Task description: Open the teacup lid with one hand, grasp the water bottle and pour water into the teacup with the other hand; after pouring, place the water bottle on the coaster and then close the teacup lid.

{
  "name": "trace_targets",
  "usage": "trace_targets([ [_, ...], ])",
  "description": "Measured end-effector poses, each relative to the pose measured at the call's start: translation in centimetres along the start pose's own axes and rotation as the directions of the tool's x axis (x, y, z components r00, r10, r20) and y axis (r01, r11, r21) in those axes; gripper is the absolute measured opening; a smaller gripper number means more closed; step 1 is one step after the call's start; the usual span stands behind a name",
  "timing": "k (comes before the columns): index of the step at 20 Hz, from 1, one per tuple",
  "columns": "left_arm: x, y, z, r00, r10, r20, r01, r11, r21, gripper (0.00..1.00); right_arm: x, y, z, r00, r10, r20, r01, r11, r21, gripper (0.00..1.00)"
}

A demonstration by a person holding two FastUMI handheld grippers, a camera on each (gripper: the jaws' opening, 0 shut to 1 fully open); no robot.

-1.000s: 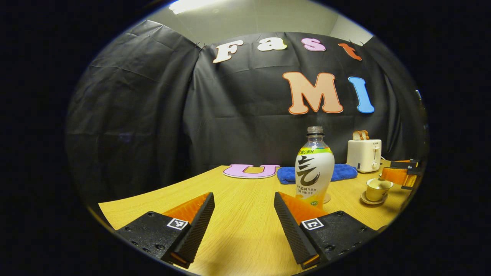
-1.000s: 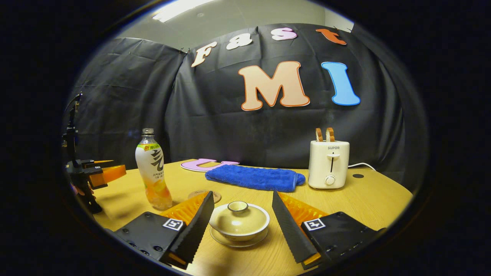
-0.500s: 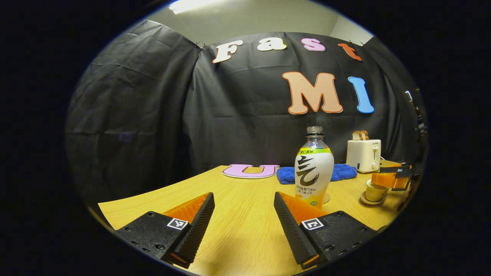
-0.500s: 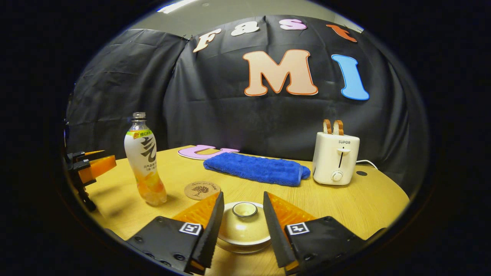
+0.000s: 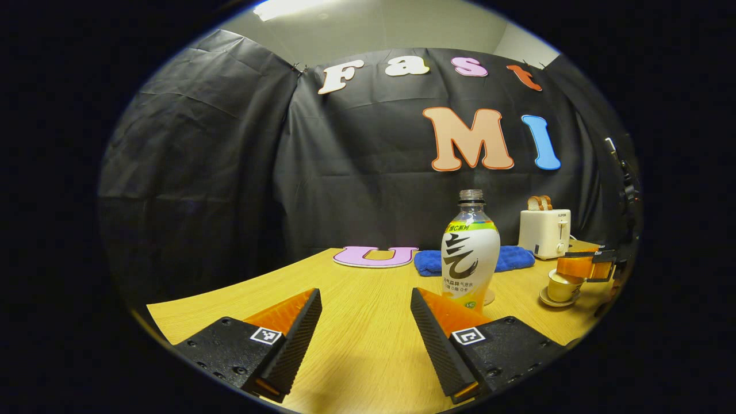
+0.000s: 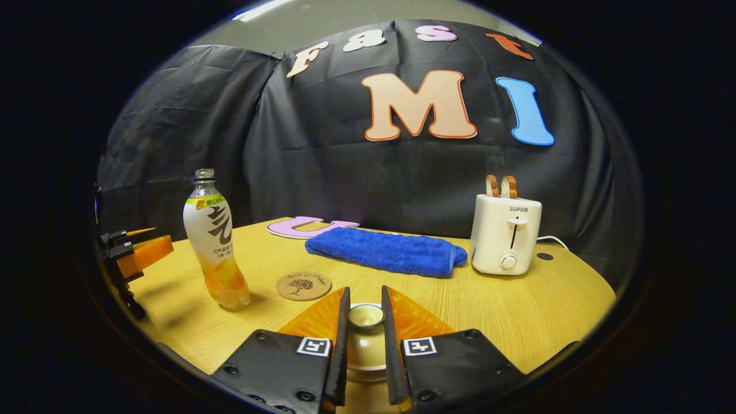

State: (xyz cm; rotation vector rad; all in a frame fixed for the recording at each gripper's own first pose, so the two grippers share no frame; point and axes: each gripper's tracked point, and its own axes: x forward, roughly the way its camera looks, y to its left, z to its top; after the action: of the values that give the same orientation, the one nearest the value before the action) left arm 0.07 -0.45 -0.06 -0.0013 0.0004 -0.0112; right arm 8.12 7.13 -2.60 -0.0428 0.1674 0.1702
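The cream teacup (image 6: 364, 351) stands on its saucer with its lid on. My right gripper (image 6: 364, 291) is shut on the lid's round knob (image 6: 365, 315), one finger on each side. Seen from the left gripper view, that gripper (image 5: 583, 265) sits over the teacup (image 5: 559, 286) at the far right. The uncapped water bottle (image 5: 470, 253) stands upright just beyond the right finger of my left gripper (image 5: 365, 296), which is open and holds nothing. A round cork coaster (image 6: 303, 285) lies between the bottle (image 6: 215, 241) and the teacup.
A blue towel (image 6: 385, 252) lies at the back of the wooden table (image 6: 546, 310), and a white toaster (image 6: 506, 233) with bread in it stands to its right. The left gripper (image 6: 135, 253) hovers left of the bottle.
My right gripper has moved forward over the teacup and its fingers have come together on the lid's knob. The left gripper has stayed still and open.
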Motion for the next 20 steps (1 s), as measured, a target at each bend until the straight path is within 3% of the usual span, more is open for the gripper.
trace_targets([
  [12, -0.1, -0.6, 0.1, 0.999, -0.032, 0.003, 0.032, 0.999, -0.002, 0.91, -3.3, -1.9, 2.1, 0.988, -0.047, 0.149, 0.041, 0.998, 0.04, 0.31],
  [20, -0.2, -3.3, 0.3, 0.986, -0.166, 0.008, 0.166, 0.986, -0.006, 0.91, -6.8, -5.4, 1.8, 0.977, -0.141, 0.158, 0.134, 0.99, 0.053, 0.3],
])
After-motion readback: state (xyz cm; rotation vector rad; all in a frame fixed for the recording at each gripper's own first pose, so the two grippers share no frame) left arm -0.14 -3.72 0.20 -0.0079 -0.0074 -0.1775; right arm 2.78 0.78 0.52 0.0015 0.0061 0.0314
